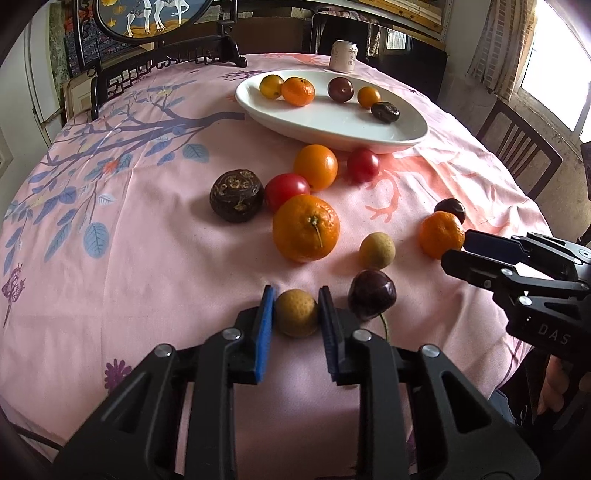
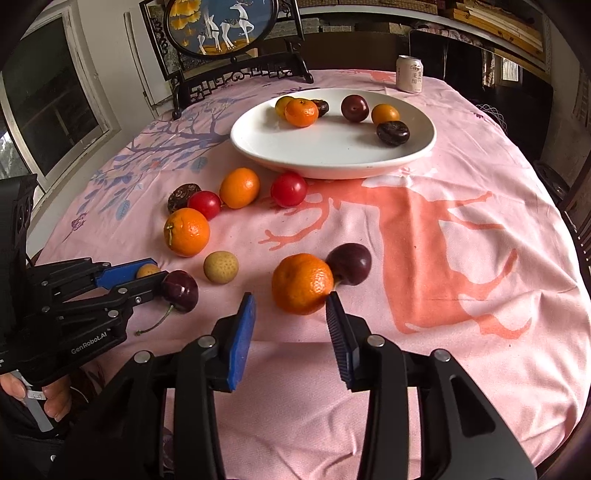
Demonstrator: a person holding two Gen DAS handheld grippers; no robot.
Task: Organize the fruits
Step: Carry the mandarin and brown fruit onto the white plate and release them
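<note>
My left gripper (image 1: 296,308) is shut on a tan longan (image 1: 295,313) resting on the pink tablecloth; it also shows in the right wrist view (image 2: 147,275). A dark cherry (image 1: 372,293) lies just right of it. My right gripper (image 2: 290,308) is open, its fingertips either side of the near face of a small mandarin (image 2: 302,283), with a dark plum (image 2: 349,264) behind it. A white oval plate (image 2: 332,155) at the back holds several fruits. More oranges, red tomatoes and a second longan (image 2: 221,267) lie loose between.
A drink can (image 2: 409,74) stands behind the plate. A framed deer screen (image 2: 221,26) stands at the far left edge of the table. A dark round dried fruit (image 1: 237,195) sits left of the loose fruit. Chairs stand around the table.
</note>
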